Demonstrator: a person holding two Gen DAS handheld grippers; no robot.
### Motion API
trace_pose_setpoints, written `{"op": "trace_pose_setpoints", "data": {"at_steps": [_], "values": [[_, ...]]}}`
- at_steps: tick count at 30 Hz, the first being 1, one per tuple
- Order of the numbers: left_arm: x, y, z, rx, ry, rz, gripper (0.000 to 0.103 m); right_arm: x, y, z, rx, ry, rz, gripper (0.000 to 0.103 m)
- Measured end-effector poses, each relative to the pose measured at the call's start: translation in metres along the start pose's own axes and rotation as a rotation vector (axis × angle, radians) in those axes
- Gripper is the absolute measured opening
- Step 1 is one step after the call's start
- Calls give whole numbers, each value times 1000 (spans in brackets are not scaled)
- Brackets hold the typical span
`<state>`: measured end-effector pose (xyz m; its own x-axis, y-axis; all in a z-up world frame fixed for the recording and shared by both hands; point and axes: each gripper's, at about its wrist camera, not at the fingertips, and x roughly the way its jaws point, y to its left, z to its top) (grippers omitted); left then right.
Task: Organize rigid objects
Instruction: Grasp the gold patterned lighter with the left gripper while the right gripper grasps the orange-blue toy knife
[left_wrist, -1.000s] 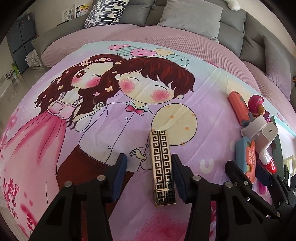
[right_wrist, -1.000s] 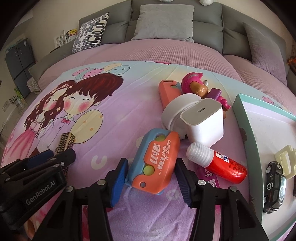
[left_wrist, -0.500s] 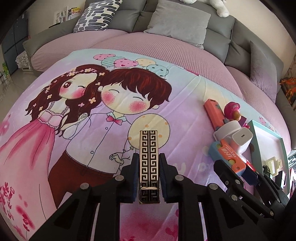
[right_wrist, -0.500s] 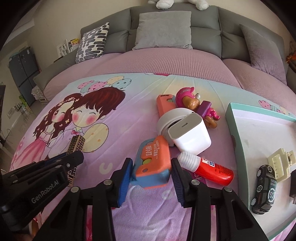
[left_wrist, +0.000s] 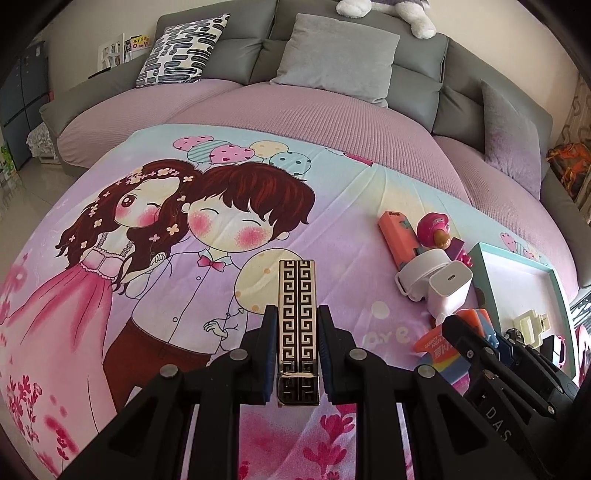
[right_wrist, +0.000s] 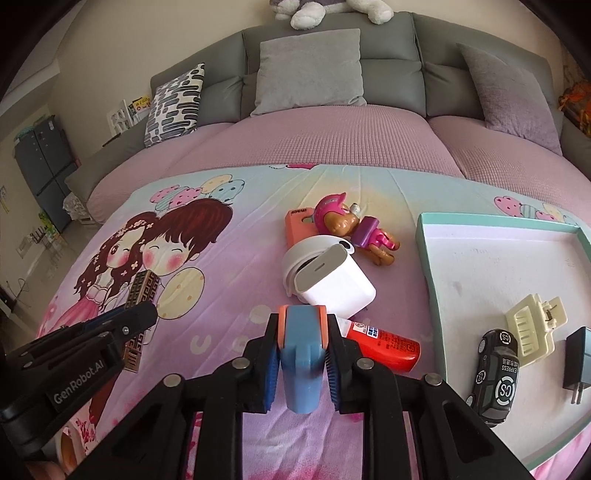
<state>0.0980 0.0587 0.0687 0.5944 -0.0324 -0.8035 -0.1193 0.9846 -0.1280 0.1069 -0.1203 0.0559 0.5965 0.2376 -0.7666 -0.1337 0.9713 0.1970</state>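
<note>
A gold-and-black patterned bar (left_wrist: 297, 288) is clamped between the pads of my left gripper (left_wrist: 297, 314), which holds it just above the cartoon bed cover. It also shows at the left of the right wrist view as bar (right_wrist: 142, 290) in the left gripper (right_wrist: 140, 321). My right gripper (right_wrist: 302, 325) is shut on a blue-and-orange toy knife (right_wrist: 301, 354), held on edge above the cover. In the left wrist view that toy knife (left_wrist: 439, 343) sits at the right, partly hidden by the right gripper's fingers (left_wrist: 465, 332).
A white charger (right_wrist: 332, 284), a white round case (right_wrist: 299, 258), a red bottle (right_wrist: 384, 345), a dog figure (right_wrist: 343, 221) and an orange box (right_wrist: 297, 225) lie together. At the right, a teal-rimmed tray (right_wrist: 428, 258) holds a hair clip (right_wrist: 532, 325), a toy car (right_wrist: 495, 373) and a plug (right_wrist: 578, 362).
Both grippers went from open around their objects to shut on them, then rose off the cover. The toy knife has turned from lying flat to standing on edge.
</note>
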Motion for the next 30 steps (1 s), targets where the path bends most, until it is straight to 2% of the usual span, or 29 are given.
{"op": "trace_pose_setpoints", "data": {"at_steps": [8,20,27,30], "values": [[2,4,-1,-15,8,5,21,-5,-5,0,17,-7,10,23],[-25,13,5,-45,-65,-26,21,-59,-17,15,70,-179,15,23],[-36,4,8,-27,-93,-59,21,-80,-34,19,95,-232,-16,23],[-37,-7,9,-8,-93,-70,21,-86,-47,20,113,-246,-54,23]]}}
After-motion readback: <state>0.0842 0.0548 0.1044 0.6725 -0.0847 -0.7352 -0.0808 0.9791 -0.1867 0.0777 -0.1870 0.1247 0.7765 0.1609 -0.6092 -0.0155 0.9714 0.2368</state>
